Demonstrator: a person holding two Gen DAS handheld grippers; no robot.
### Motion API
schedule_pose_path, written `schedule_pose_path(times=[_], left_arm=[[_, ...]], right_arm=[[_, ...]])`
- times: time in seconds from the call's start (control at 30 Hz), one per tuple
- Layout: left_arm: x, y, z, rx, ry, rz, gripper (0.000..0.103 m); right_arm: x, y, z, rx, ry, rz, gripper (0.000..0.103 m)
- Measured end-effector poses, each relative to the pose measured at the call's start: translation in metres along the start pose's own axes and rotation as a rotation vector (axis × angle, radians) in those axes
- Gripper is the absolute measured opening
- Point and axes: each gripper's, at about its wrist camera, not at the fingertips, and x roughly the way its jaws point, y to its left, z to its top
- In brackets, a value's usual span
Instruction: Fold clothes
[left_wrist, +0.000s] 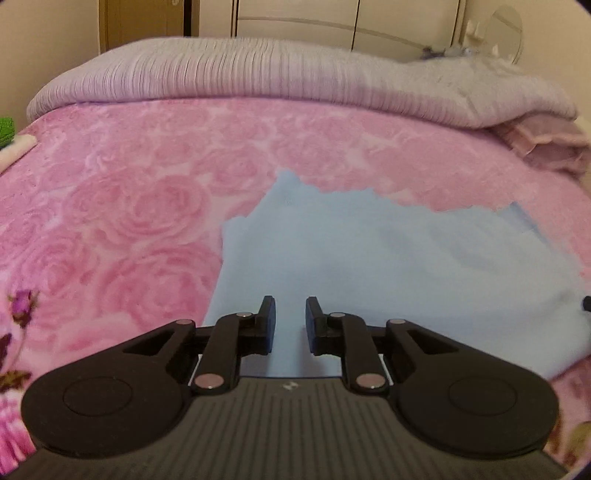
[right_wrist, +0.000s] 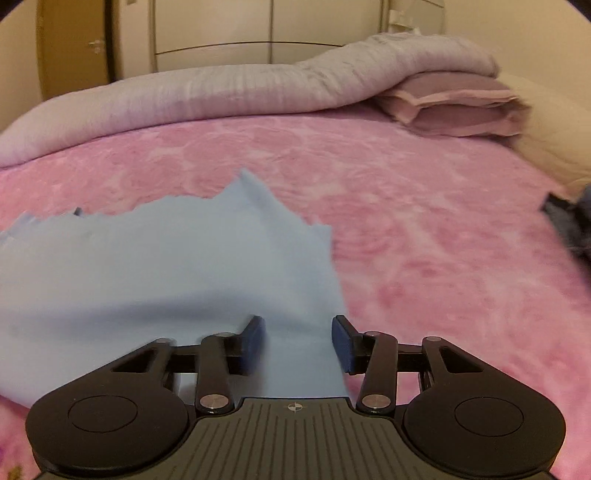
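Both your claws are apart over the light blue garment (left_wrist: 388, 266) on the pink bed (left_wrist: 147, 166): left claw (left_wrist: 290, 325) narrow, right claw (right_wrist: 298, 341) wider, neither pinching cloth.

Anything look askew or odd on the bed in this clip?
The light blue garment lies rumpled on the pink blanket, its far edge jagged and peaked instead of straight. Nothing looks spilled or damaged.

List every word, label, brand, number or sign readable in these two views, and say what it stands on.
No readable text in either view.
Left gripper: a small pale mark on its ribbed body, too blurred to read.
Right gripper: a small round crosshair sign on its body, no letters.
Light blue garment and pink rose blanket: no print or label showing.
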Motion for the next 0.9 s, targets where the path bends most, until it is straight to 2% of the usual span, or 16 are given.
schedule_pose_path(times=[0.07, 0.13, 0.17, 0.27, 0.4, 0.5, 0.73, 0.9], left_arm=[[0.000, -0.002, -0.006, -0.016, 0.029, -0.001, 0.015], [0.010, -0.003, -0.015, -0.021, 0.083, 0.034, 0.016], [0.006, -0.006, -0.016, -0.022, 0.087, 0.043, 0.016], [-0.011, -0.015, -0.016, -0.020, 0.090, 0.066, 0.016], [-0.040, -0.029, -0.020, -0.011, 0.097, 0.076, 0.021], [-0.064, -0.040, -0.030, -0.003, 0.123, 0.062, 0.022], [-0.120, -0.054, -0.047, 0.032, 0.088, 0.065, 0.030], [-0.156, -0.060, -0.057, 0.047, 0.056, 0.075, 0.033]], right_arm=[[-0.016, 0.001, -0.001, 0.038, -0.014, 0.054, 0.045], [-0.012, 0.005, -0.008, 0.052, 0.041, 0.095, 0.045], [-0.009, 0.008, -0.013, 0.046, 0.066, 0.073, 0.045], [-0.029, 0.014, -0.013, 0.044, 0.059, 0.030, 0.045], [-0.061, 0.015, -0.010, 0.139, 0.084, 0.096, 0.045], [-0.079, 0.018, -0.015, 0.175, 0.144, 0.100, 0.045], [-0.119, 0.025, -0.035, 0.172, 0.211, 0.064, 0.045], [-0.152, 0.030, -0.042, 0.153, 0.195, 0.063, 0.045]])
